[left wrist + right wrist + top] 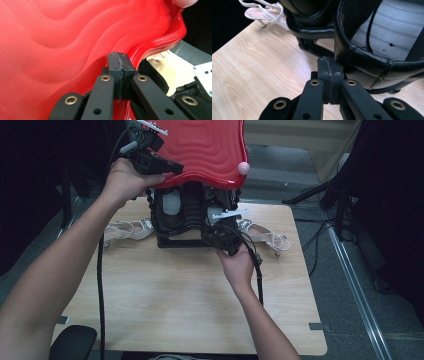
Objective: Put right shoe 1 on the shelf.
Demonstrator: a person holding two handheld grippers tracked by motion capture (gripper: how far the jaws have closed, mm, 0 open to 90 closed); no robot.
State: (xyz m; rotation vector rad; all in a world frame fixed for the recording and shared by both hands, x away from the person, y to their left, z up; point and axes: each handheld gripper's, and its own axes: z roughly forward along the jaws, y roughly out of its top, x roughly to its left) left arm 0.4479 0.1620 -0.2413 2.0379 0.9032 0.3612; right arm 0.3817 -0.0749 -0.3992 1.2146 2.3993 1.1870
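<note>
A glossy red lid [205,150] with a wavy surface stands raised over a black padded body [177,217] at the back of the wooden table [175,290]. My left gripper [175,168] rests at the lid's lower left edge, shut. In the left gripper view its pads [120,62] meet with nothing between them, against the red lid [62,37]. My right gripper [210,227] is shut at the body's front right. In the right gripper view it [329,65] sits next to the black stitched rim [362,56], holding nothing.
One white strappy sandal [127,229] lies left of the black body, another [265,237] lies to its right; a sandal [265,11] lies at the table's edge. A pink ball [243,168] sits on the lid's corner. Cables [320,230] trail on the floor at the right.
</note>
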